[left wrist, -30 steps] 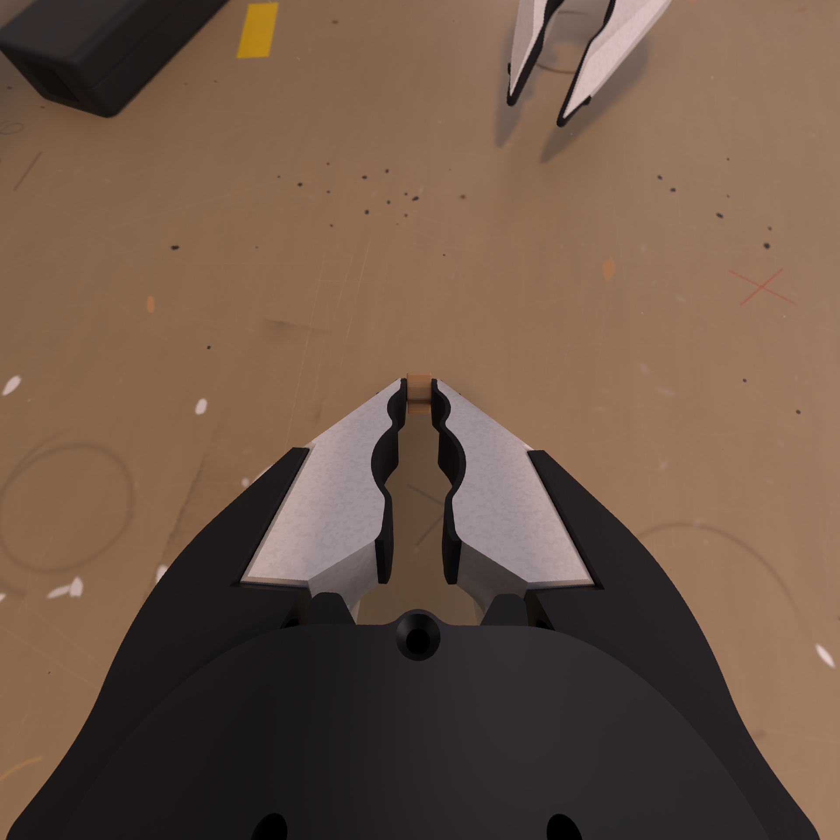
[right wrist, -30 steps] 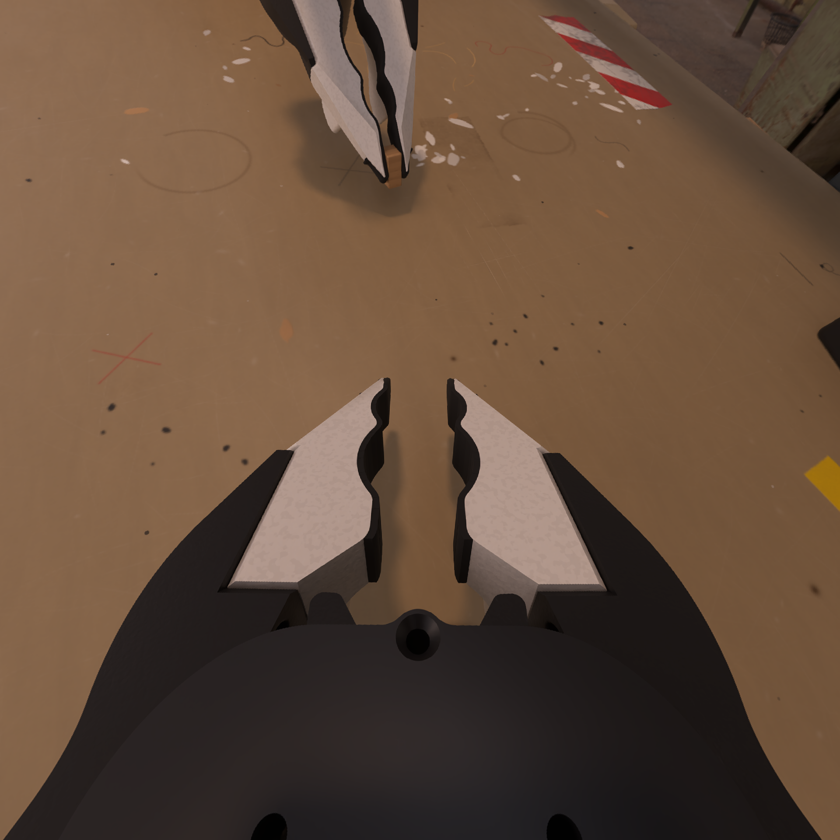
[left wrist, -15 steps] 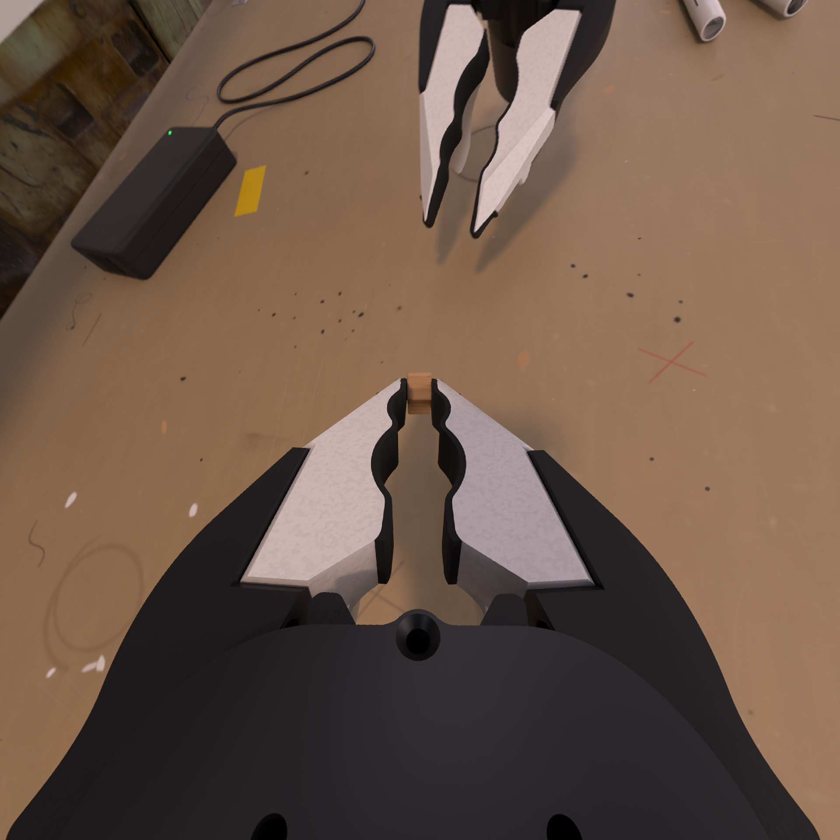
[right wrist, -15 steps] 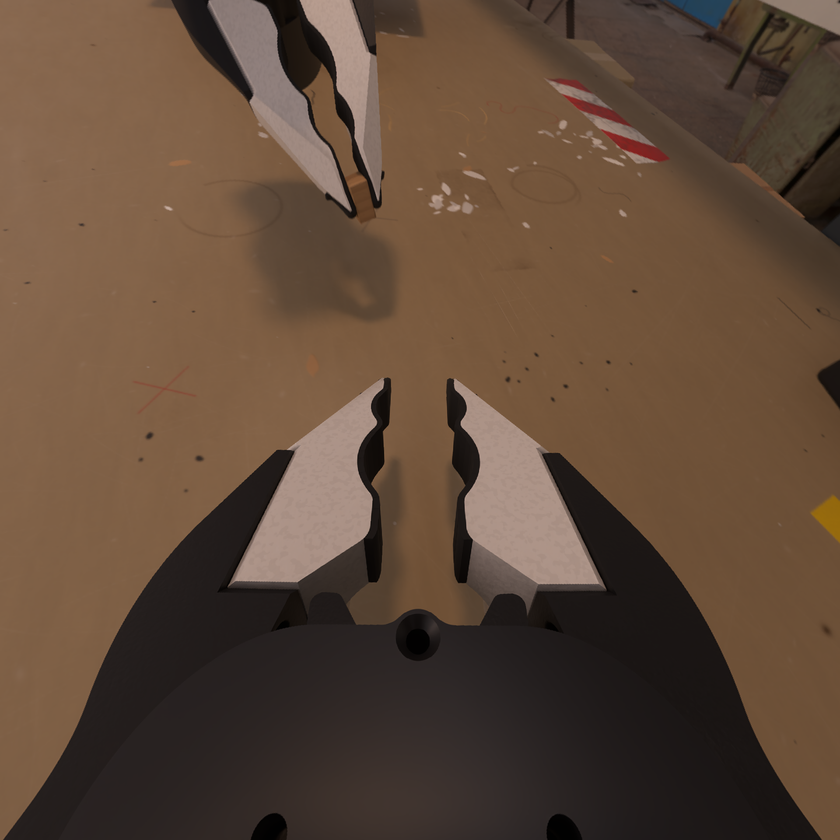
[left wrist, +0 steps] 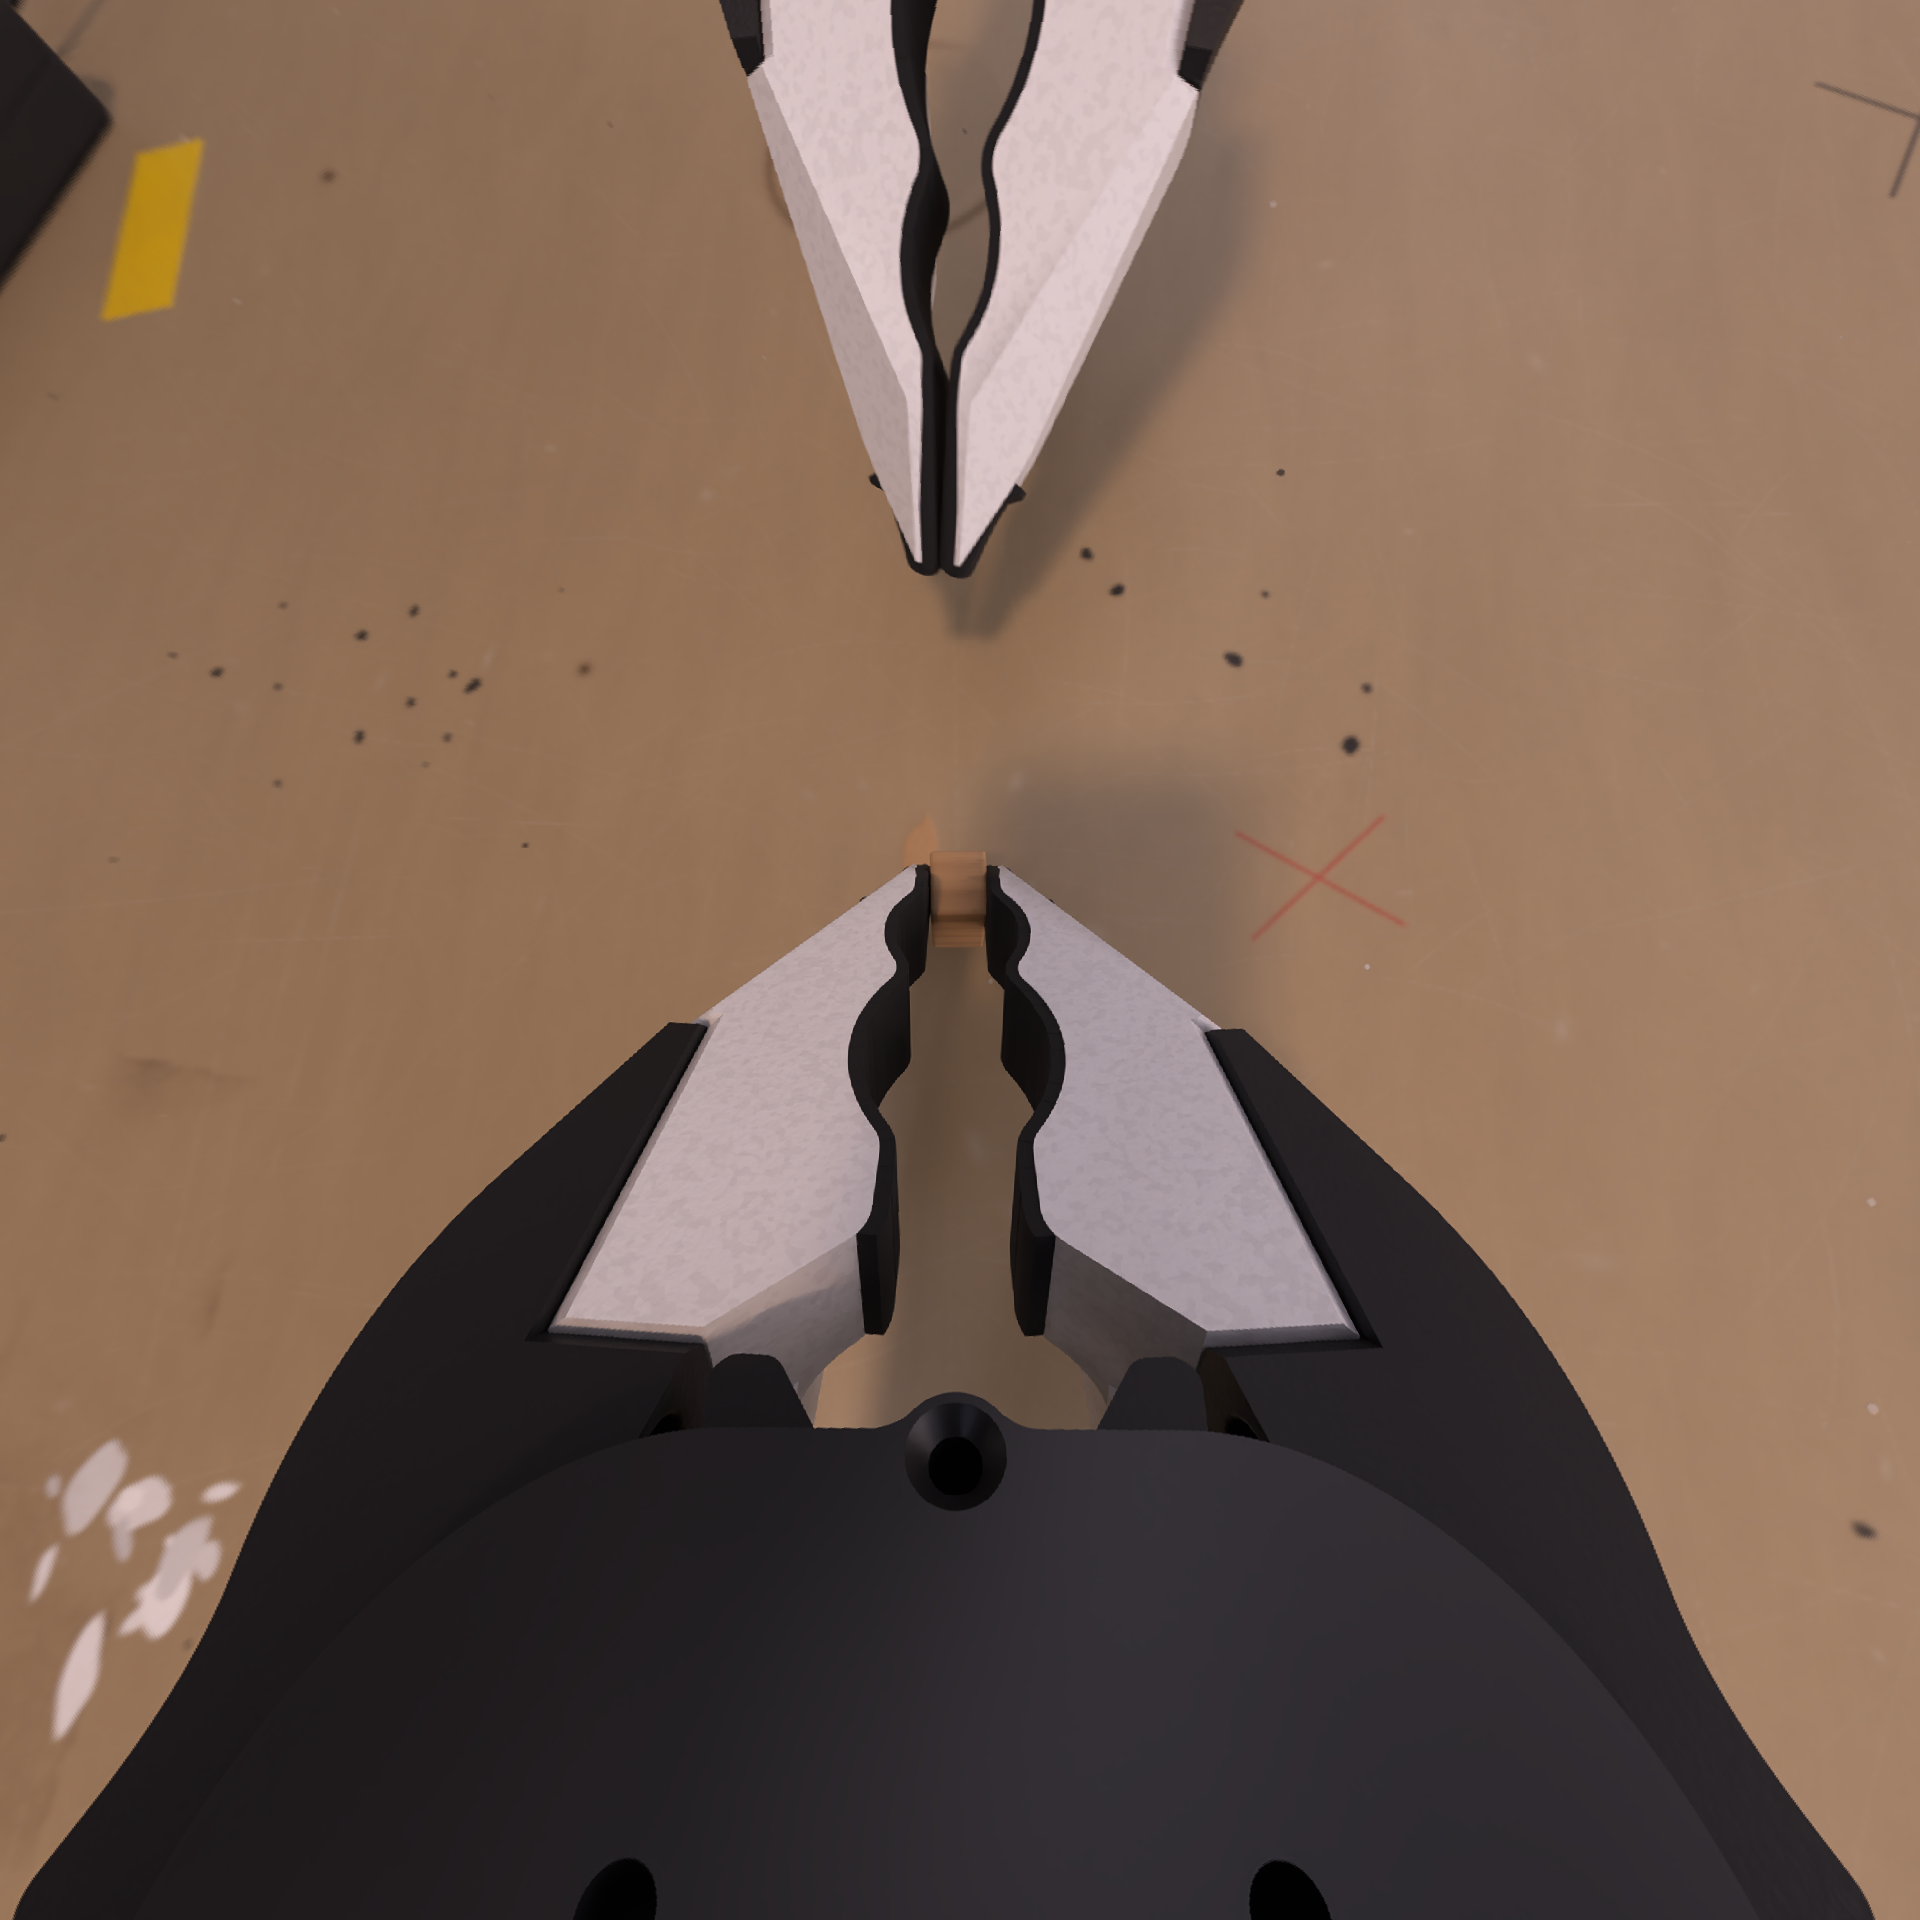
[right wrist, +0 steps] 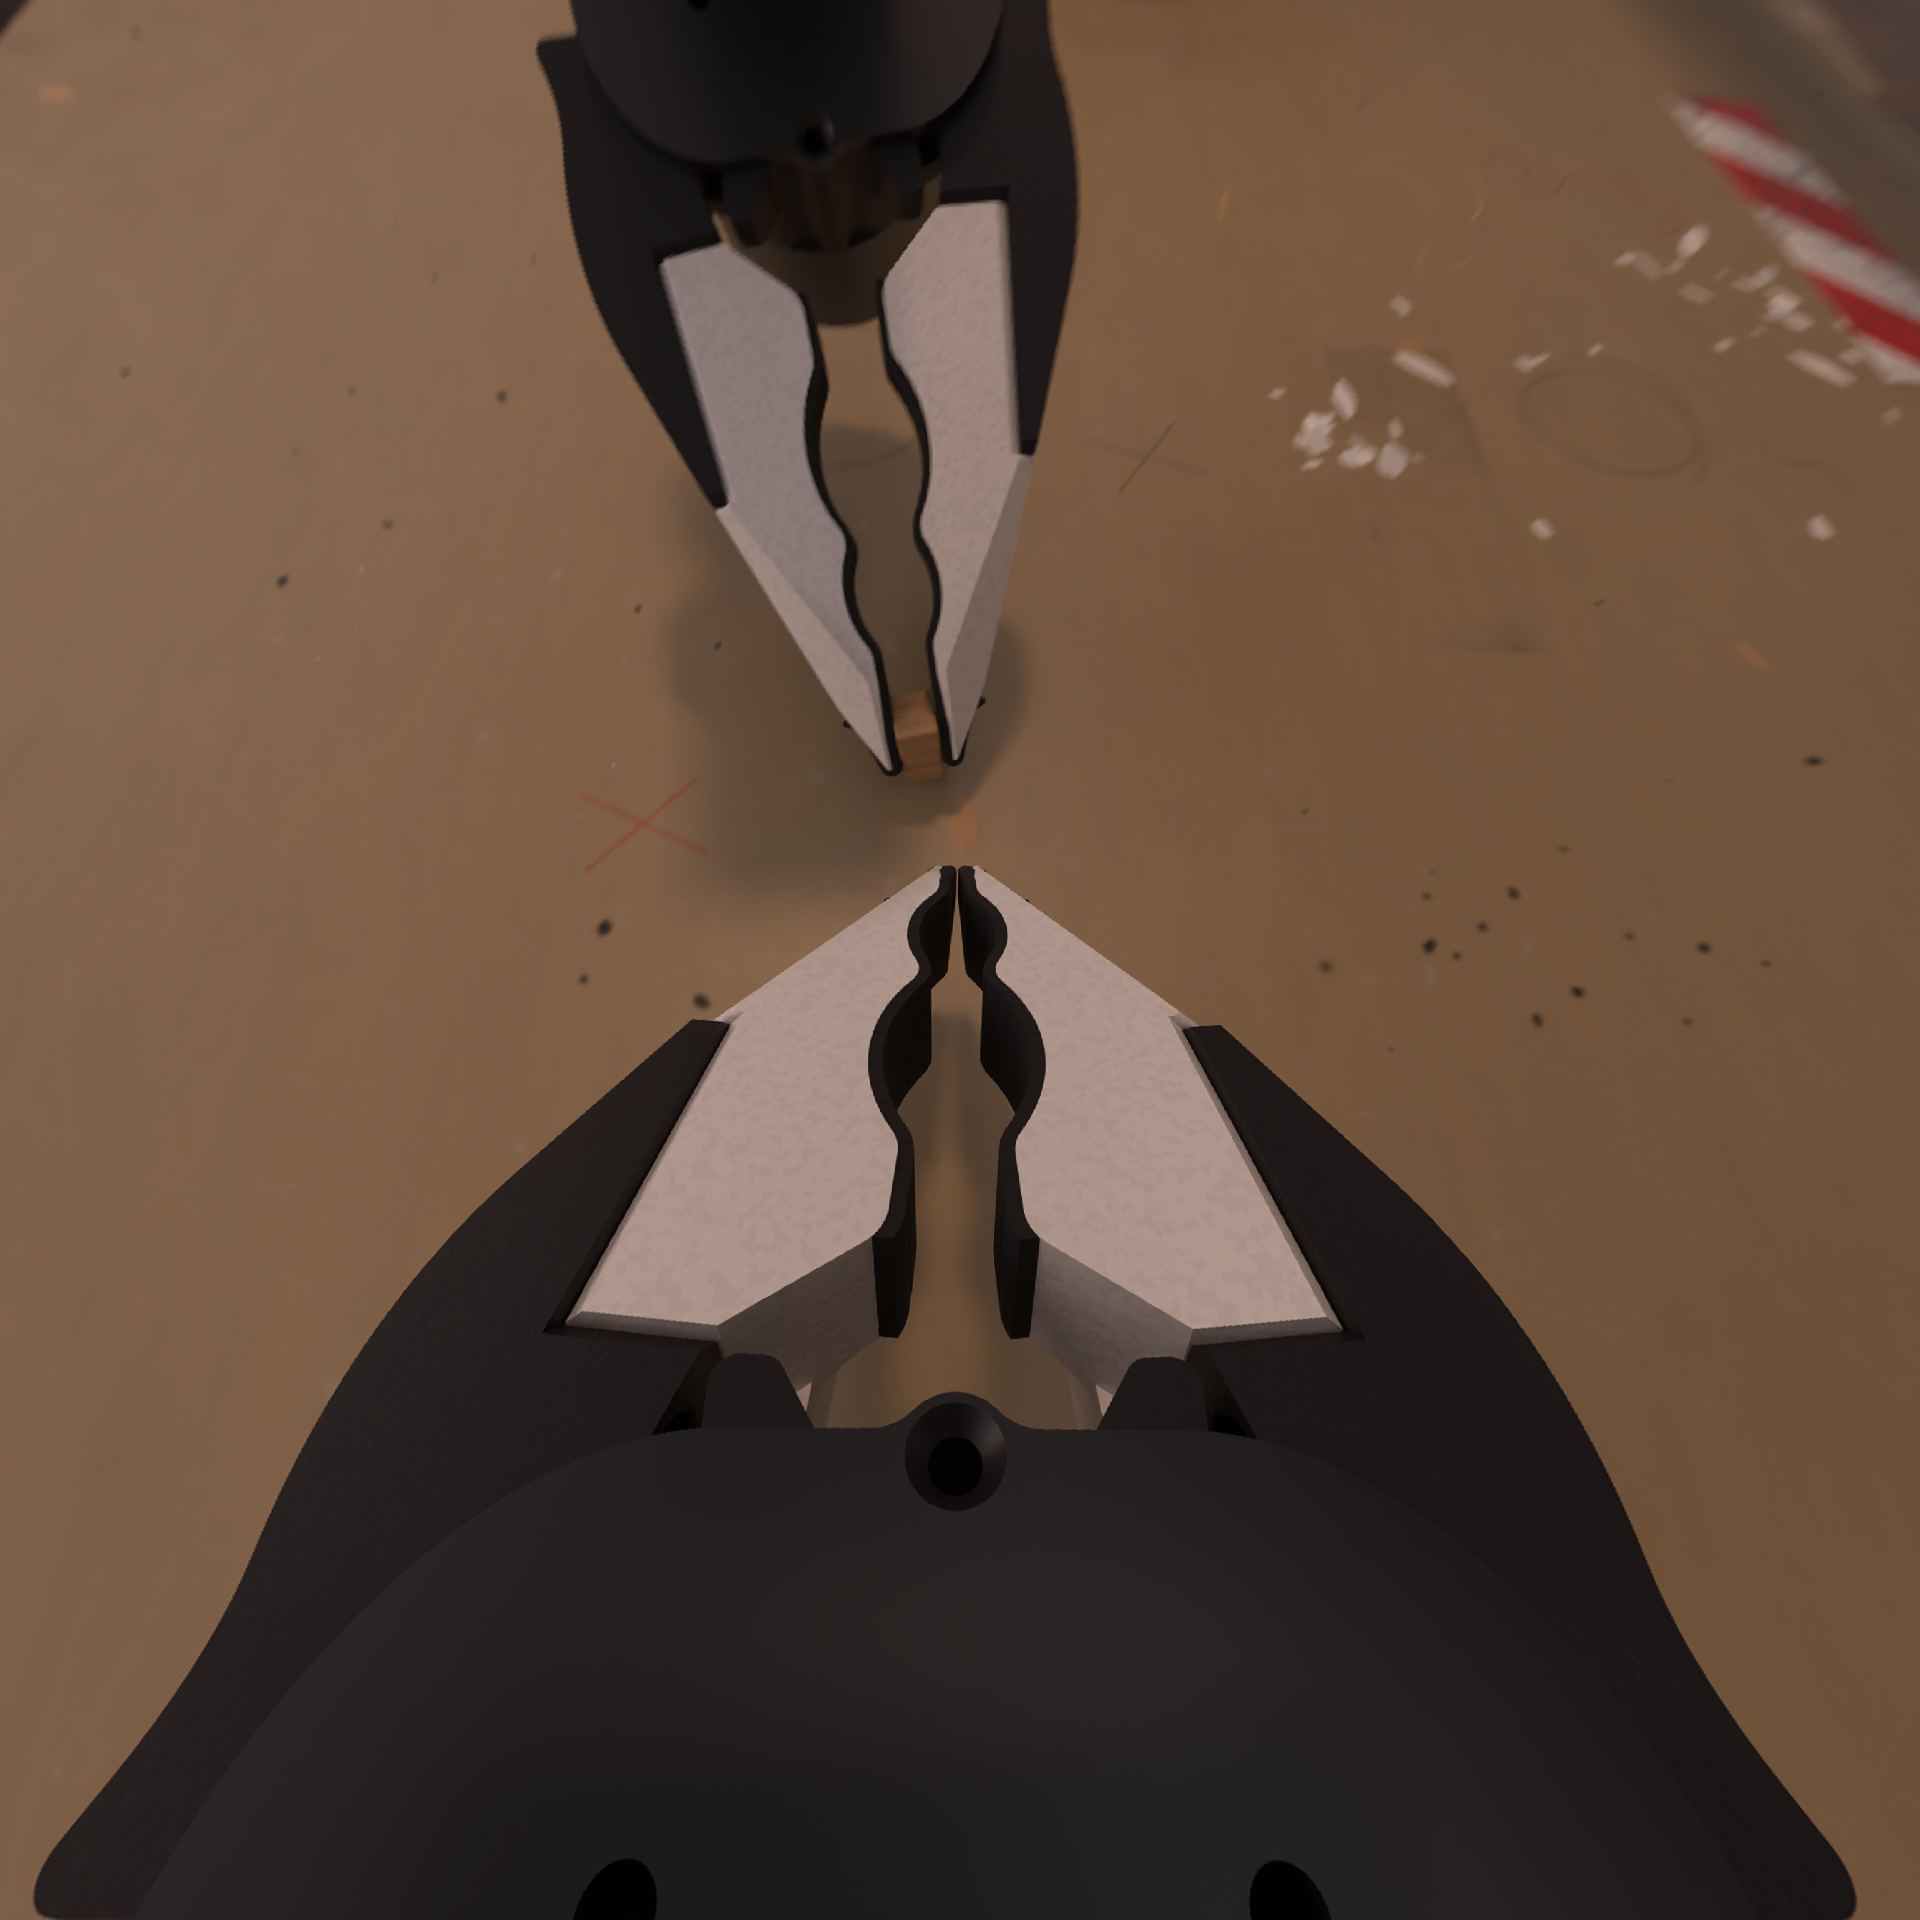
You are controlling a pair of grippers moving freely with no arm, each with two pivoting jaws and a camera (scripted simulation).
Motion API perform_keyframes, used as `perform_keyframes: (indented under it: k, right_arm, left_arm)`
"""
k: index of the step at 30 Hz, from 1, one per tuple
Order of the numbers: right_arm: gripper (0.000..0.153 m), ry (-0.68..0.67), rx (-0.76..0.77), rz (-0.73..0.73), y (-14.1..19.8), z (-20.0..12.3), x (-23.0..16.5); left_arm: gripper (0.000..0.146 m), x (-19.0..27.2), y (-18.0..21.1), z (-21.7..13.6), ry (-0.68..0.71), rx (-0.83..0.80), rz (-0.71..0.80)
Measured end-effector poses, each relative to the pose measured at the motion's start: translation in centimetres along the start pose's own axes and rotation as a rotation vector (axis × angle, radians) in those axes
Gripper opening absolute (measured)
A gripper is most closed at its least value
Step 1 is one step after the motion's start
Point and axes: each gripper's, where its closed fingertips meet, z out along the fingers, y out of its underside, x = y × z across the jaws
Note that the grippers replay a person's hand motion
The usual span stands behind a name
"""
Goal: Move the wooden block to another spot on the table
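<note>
A small wooden block (left wrist: 958, 900) sits pinched between the fingertips of my left gripper (left wrist: 957, 883). The right wrist view shows the block (right wrist: 918, 743) low over the brown table, held by the left gripper (right wrist: 918, 750) facing the camera. My right gripper (right wrist: 956, 875) is shut and empty, its tips touching, a short way in front of the block. In the left wrist view the right gripper (left wrist: 940, 566) points toward me, tips closed, just beyond the block.
A red cross mark (left wrist: 1320, 878) is on the table right of the block; it also shows in the right wrist view (right wrist: 642, 826). A yellow tape strip (left wrist: 154, 231) and a black box corner (left wrist: 36, 135) lie far left. Red-white striped tape (right wrist: 1818, 239) and white flecks (right wrist: 1351, 431) lie far right.
My left gripper has carried the block down and closer to the right gripper, near the red cross. My right gripper has closed from open to shut.
</note>
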Motion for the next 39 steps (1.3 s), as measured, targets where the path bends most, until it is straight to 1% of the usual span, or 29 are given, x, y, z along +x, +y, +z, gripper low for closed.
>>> perform_keyframes:
  k: [4, 7, 11, 15, 22, 26, 30, 35, 39]
  right_arm:
    - [0.000, -0.049, -0.108, -0.001, 1.4, 0.5, -1.0]
    - [0.000, -0.034, -0.162, -0.016, 2.1, 0.9, -1.1]
    - [0.000, -0.017, -0.191, -0.034, 2.2, 1.1, -1.1]
    - [0.000, -0.002, -0.156, -0.039, 1.4, 1.2, -1.1]
    - [0.000, 0.021, -0.205, -0.060, 1.7, 1.8, -1.1]
    - [0.000, 0.037, -0.163, -0.061, 0.7, 1.9, -1.0]
    - [0.000, 0.041, -0.211, -0.072, 1.3, 2.3, -1.1]
    - [0.000, 0.044, -0.157, -0.062, 0.3, 2.6, -1.1]
    - [0.000, 0.038, -0.189, -0.071, 0.8, 3.1, -1.3]
  left_arm:
    - [0.010, 0.4, -0.1, 0.6, 0.034, 0.003, -0.039]
    - [0.010, 0.5, -0.2, 0.7, 0.043, 0.009, -0.055]
    - [0.010, 0.6, -0.3, 0.8, 0.050, 0.015, -0.065]
    - [0.010, 0.7, -0.3, 0.8, 0.047, 0.015, -0.065]
    - [0.010, 0.7, -0.3, 0.8, 0.043, 0.014, -0.059]
    - [0.010, 0.7, -0.3, 0.9, 0.040, 0.014, -0.055]
    - [0.010, 0.8, -0.3, 0.9, 0.036, 0.012, -0.045]
    - [0.010, 0.9, -0.4, 0.9, 0.027, 0.008, -0.030]
    - [0.010, 1.0, -0.4, 0.8, 0.020, 0.001, -0.018]
